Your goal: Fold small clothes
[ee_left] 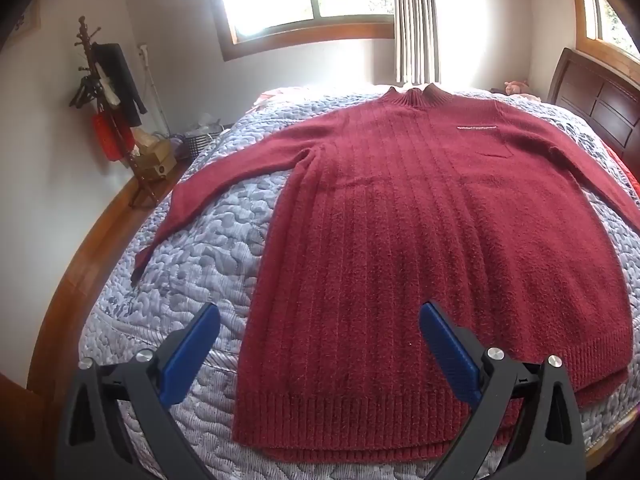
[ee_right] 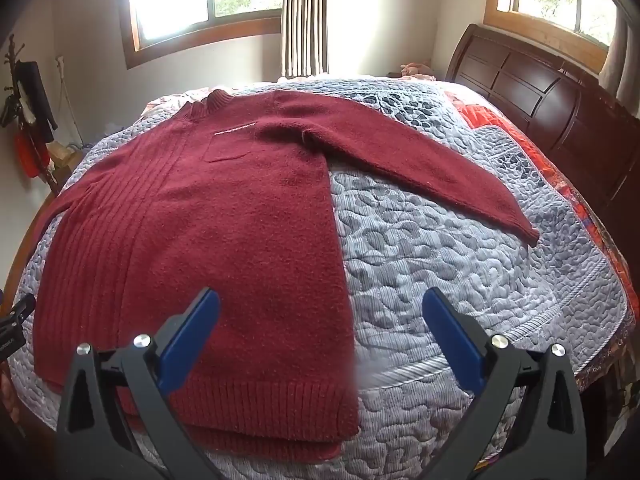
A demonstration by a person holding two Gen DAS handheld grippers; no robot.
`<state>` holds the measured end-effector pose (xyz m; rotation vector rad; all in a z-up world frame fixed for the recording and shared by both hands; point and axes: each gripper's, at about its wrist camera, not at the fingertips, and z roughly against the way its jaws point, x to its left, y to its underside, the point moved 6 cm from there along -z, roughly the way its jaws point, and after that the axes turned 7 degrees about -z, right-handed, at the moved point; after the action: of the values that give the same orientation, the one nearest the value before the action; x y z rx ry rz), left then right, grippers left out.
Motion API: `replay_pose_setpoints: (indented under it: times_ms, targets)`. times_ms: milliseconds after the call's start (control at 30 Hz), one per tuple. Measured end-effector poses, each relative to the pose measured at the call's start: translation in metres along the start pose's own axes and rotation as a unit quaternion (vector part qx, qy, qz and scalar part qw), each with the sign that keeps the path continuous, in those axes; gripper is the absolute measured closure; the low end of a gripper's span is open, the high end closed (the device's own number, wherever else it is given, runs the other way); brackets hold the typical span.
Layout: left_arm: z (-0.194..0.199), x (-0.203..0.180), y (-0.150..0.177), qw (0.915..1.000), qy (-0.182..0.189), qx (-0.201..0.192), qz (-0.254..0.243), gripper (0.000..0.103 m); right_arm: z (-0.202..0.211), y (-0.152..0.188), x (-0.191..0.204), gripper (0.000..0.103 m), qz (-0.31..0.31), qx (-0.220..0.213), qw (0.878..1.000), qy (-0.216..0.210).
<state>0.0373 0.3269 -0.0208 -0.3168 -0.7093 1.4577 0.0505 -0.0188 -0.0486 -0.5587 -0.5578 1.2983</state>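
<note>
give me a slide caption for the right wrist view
Open right gripper hovering over the hem corner of a red sweater laid flat, sleeves spread, on a quilted bed.

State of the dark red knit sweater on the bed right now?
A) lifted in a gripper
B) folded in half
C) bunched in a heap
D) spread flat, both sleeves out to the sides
D: the dark red ribbed knit sweater lies flat on the grey-blue quilted bedspread, sleeves angled outward; left gripper and right gripper both open, holding nothing.
</note>
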Motion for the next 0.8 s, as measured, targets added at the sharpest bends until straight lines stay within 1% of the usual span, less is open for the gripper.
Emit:
replay_pose_setpoints:
  times_ms: [200, 300, 800]
  targets:
    - [-0.0021, 0.0046, 0.0024, 1.0000, 0.001, -0.001, -0.003, 0.004, -0.0015, -0.0002, 0.0007, 0.002, 0.000, 0.001, 1.000, 0.000]
    - [-0.0018, -0.0006, -0.0022, 1.0000, -0.001, -0.001, -0.006, 0.004, -0.0021, -0.0006, 0.0003, 0.003, 0.001, 0.001, 1.000, 0.000]
    - [-0.0023, -0.0003, -0.0004, 1.0000, 0.002, 0.000, -0.003, 0.004, -0.0037, -0.0004, -0.0016, 0.003, 0.000, 0.004, 1.000, 0.000]
